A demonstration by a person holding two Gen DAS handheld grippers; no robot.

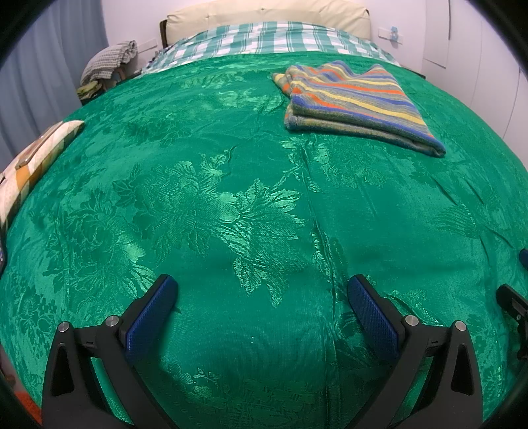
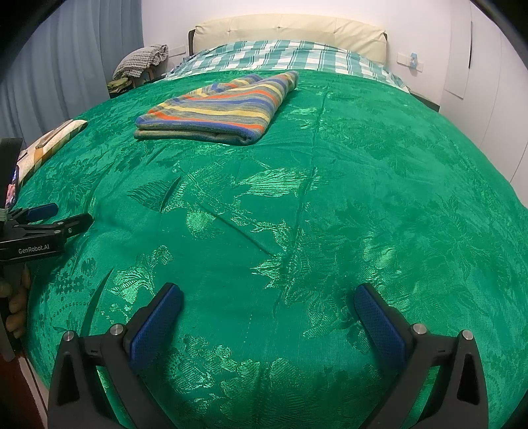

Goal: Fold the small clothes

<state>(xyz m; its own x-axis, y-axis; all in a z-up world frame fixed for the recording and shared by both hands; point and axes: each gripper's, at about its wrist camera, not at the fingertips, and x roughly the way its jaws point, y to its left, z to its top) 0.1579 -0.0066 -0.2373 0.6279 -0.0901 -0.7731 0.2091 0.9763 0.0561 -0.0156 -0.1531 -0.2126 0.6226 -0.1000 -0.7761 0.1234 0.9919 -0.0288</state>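
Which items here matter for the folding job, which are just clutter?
Job: striped garment, already folded on the green bedspread; left claw and right claw, both open and empty.

Clutter: checked blanket, headboard cushion, patterned pillow, grey cloth heap.

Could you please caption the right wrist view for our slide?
Open right tongs hover over a green bedspread; folded striped garment lies beyond.
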